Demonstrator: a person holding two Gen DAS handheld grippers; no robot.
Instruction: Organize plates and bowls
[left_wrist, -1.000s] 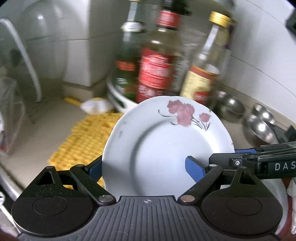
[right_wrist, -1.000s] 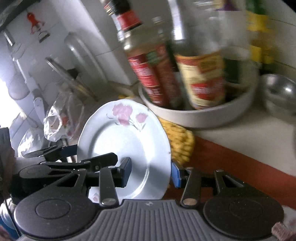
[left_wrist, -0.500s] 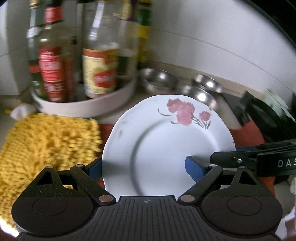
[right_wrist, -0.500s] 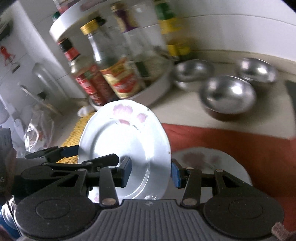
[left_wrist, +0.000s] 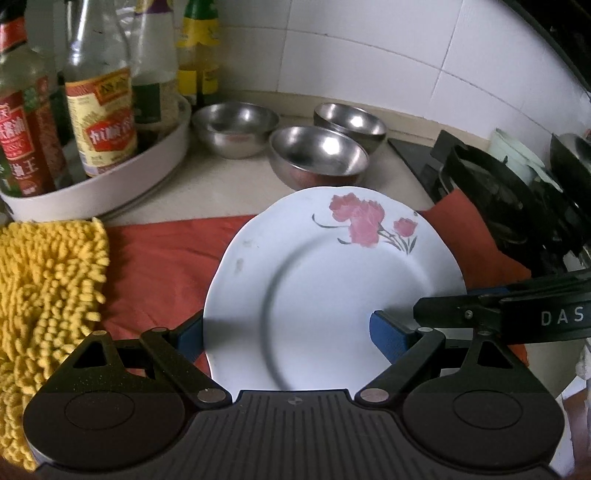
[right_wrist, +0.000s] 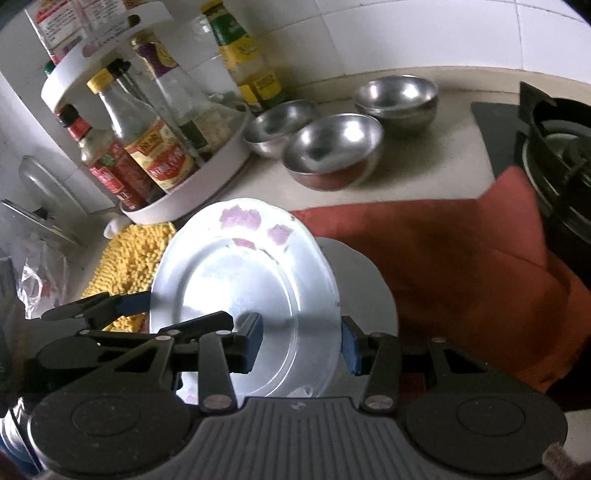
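The left claw (left_wrist: 286, 326) stands wide, its blue pads set against opposite sides of the flowered plate (left_wrist: 332, 291), and the right claw (right_wrist: 302, 343) is narrower, clamped across the plate's rim from the other side, so both claws carry this one plate tilted in the air above the red cloth (left_wrist: 162, 266) that covers the front of the tabletop. In the right wrist view a second white plate (right_wrist: 369, 284) lies flat on the cloth directly beneath the carried one; this looks like the spot where plates are being gathered, though I cannot tell how many are already in that pile. Toward the back edge of the tabletop, three steel bowls (left_wrist: 319, 155) sit just beside each other, none nested; the rear one may be two stacked, but that is unclear. To the left stand the white turntable tray of sauce bottles (left_wrist: 99, 110) and the yellow chenille mat (left_wrist: 48, 295); the gas stove (left_wrist: 517, 206) fills the right end. By my reading the task is midway at best: this plate is not yet set down, and the bowls remain to be stacked.
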